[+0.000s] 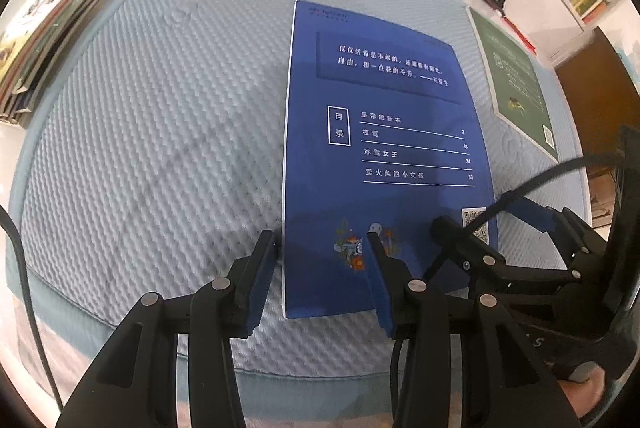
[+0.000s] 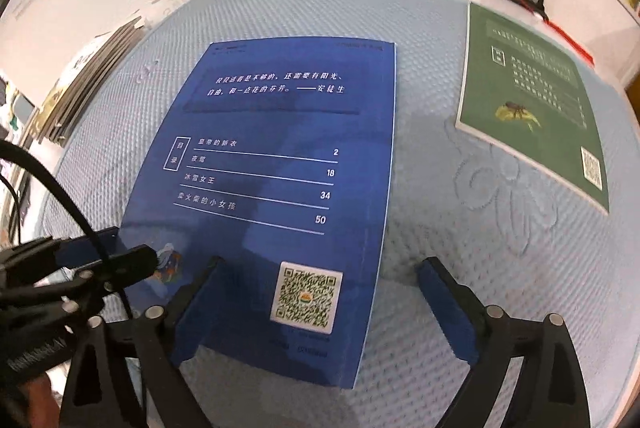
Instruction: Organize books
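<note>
1. Blue book (image 2: pixel 276 188) is lying flat on the quilted pad (image 2: pixel 460 268), back cover up.
2. Left gripper (image 1: pixel 320 260) is straddling its left edge, part open, not pressing.
3. Right gripper (image 2: pixel 320 292) is standing wide open over its right corner.

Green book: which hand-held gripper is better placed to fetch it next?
Right, probably. The right hand-held gripper is open, straddling the blue book's right edge, nearer the green book. The left hand-held gripper straddles the blue book's left edge.
</note>
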A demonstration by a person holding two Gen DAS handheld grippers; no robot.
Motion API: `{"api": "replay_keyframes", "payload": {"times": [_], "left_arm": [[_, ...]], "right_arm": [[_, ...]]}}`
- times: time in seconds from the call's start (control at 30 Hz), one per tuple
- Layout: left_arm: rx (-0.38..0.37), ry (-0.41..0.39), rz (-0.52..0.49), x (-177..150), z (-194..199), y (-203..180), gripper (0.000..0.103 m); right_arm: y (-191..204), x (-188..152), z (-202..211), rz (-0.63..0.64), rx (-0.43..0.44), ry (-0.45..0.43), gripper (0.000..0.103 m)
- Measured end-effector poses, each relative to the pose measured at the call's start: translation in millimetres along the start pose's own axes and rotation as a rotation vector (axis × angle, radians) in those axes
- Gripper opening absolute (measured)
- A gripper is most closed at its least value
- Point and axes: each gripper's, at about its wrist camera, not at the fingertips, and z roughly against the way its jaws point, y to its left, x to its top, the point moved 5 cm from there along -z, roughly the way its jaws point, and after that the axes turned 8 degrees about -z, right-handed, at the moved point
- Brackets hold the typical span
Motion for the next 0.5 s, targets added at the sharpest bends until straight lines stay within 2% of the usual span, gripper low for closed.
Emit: {"api": "replay_keyframes", "payload": {"times": [0.17, 0.33, 0.37, 0.43, 0.47, 0.5], "left_arm": [[0.016, 0.046, -0.016, 2.9, -2.8, -4.0, 0.041], [-0.005, 0.057, -0.021, 6.0, -4.4, -2.8, 0.041], [-0.026, 0.055, -0.014, 6.0, -4.2, -1.5, 0.041], [-0.098, 0.047, 0.014, 9.8, -3.4, 9.2, 0.041], [-0.135, 0.042, 0.035, 10.5, -3.4, 12.5, 0.042], [-0.166, 0.041, 0.056, 10.8, -3.5, 16.6, 0.041]], "right_arm": [[1.2, 2.4, -2.1, -0.003, 0.009, -0.004, 0.096], [0.6, -2.3, 0.5, 0.012, 0.018, -0.021, 0.097], [0.6, -4.8, 1.9, 0.021, 0.020, -0.026, 0.095], [1.9, -9.6, 5.9, 0.041, 0.036, -0.038, 0.085], [4.4, -10.3, 8.8, 0.056, 0.062, -0.043, 0.076], [7.0, -12.8, 10.9, 0.058, 0.077, -0.041, 0.074]]}}
